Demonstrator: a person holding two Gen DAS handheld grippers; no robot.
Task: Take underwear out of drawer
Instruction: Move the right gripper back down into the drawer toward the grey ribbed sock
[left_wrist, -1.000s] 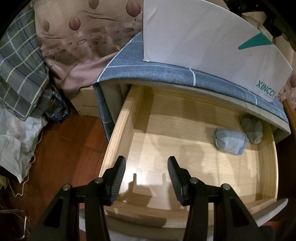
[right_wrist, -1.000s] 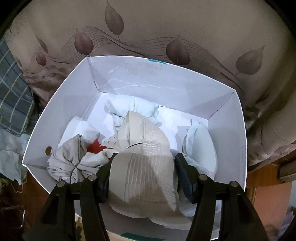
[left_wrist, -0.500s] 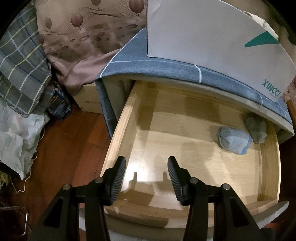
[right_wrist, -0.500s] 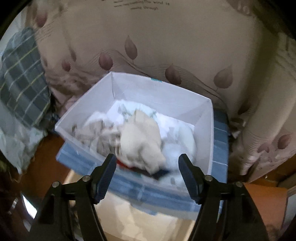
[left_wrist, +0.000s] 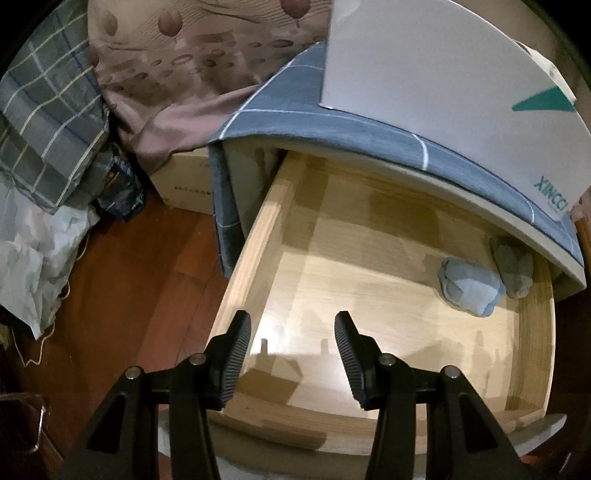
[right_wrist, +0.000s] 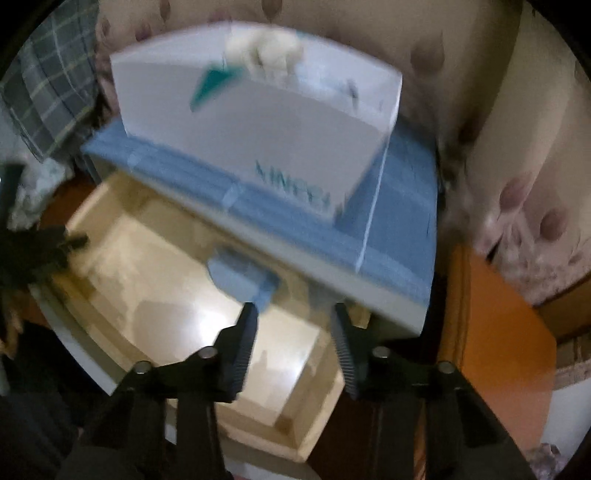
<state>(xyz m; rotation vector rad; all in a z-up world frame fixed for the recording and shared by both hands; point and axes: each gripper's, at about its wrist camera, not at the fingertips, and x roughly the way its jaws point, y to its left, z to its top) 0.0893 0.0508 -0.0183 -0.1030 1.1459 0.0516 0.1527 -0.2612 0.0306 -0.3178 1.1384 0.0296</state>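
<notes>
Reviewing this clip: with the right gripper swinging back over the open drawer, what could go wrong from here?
1. The grey bundle sits in the back corner, partly under the cabinet's overhanging top; the right gripper might bump that edge reaching in.
2. The light blue bundle touches the grey one, so a grab may snag both or drag one.
3. The right gripper's jaws are closing with nothing between them; they may need reopening to fit a bundle.

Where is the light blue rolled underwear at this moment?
In the left wrist view, the light blue rolled underwear lies in the open wooden drawer, back right, beside a grey rolled bundle.
</notes>
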